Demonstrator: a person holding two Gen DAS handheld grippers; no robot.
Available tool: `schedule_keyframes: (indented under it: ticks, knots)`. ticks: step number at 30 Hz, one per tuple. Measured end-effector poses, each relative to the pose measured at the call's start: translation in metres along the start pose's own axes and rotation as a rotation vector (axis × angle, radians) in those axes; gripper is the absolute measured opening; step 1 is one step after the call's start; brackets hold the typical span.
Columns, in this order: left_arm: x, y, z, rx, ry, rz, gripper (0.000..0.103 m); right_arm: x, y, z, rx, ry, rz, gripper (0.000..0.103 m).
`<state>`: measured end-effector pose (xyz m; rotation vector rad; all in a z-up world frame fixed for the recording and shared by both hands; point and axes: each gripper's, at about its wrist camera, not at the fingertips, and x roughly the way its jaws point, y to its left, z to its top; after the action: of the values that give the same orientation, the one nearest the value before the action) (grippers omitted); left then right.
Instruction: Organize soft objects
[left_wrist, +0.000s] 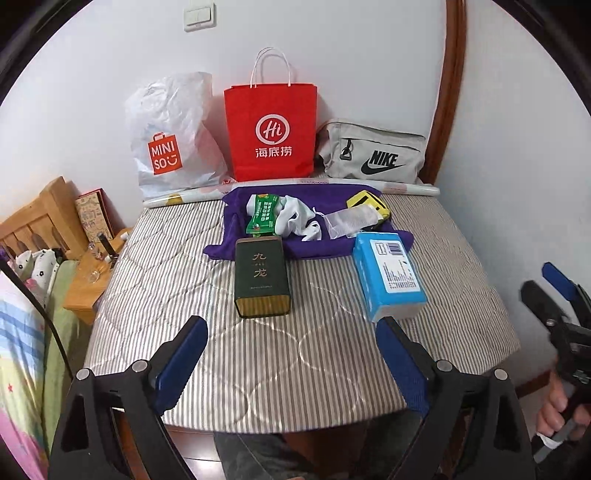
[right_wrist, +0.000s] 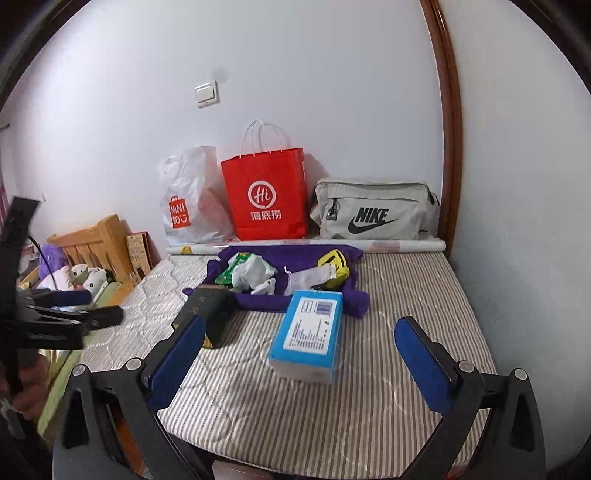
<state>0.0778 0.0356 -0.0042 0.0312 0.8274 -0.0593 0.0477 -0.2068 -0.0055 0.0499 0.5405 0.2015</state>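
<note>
In the left wrist view we see, at the far left of the frame, a wooden headboard (left_wrist: 35, 221) with plush toys (left_wrist: 33, 264) below it, then the striped mattress (left_wrist: 295, 354) filling the centre. Along the wall at the top stand a white Miniso bag (left_wrist: 171, 140), a red paper bag (left_wrist: 271, 133) and a grey Nike pouch (left_wrist: 373, 153), with a rolled sheet (left_wrist: 295, 186) lying in front of them. Our left gripper (left_wrist: 291, 354) sits at the bottom of the frame with its blue pads (left_wrist: 181, 362) spread wide and nothing between them. Straight beyond the gap lies a dark green tin (left_wrist: 262, 282), and to its right a blue box (left_wrist: 389, 277) just past the right pad. The soft things lie farther up, well apart from the fingers: a purple cloth (left_wrist: 314, 247) spread across the middle, bearing a green packet (left_wrist: 264, 218), white socks (left_wrist: 299, 221), a mesh pouch (left_wrist: 351, 221) and a yellow object (left_wrist: 365, 203). At the right edge our right gripper (left_wrist: 554, 291) shows partly; we cannot tell its spread here. In the right wrist view the right gripper (right_wrist: 299, 350) stands wide open and empty at the bottom of the frame, with the blue box (right_wrist: 306, 336) lying between the two pads' lines and the purple cloth (right_wrist: 258, 299) beyond it, untouched.
</note>
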Motion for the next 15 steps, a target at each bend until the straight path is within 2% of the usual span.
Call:
schedule_keyframes:
  ticks: [3,6,8,15]
  knots:
    - [-0.011,-0.004,-0.002,0.020,-0.023,0.018,0.092,0.000,0.001,-0.005,-0.017,-0.002,-0.013,0.101]
    - [-0.018,-0.006,-0.004,0.000,-0.054,0.005,0.092,-0.002,0.002,-0.007,-0.005,0.000,-0.010,0.101]
    - [-0.019,-0.009,-0.006,-0.013,-0.062,-0.007,0.092,-0.005,0.004,-0.007,-0.002,0.005,-0.018,0.101]
    - [-0.025,-0.022,-0.019,-0.001,-0.079,0.022,0.092,-0.023,0.008,-0.012,0.006,-0.006,-0.054,0.101]
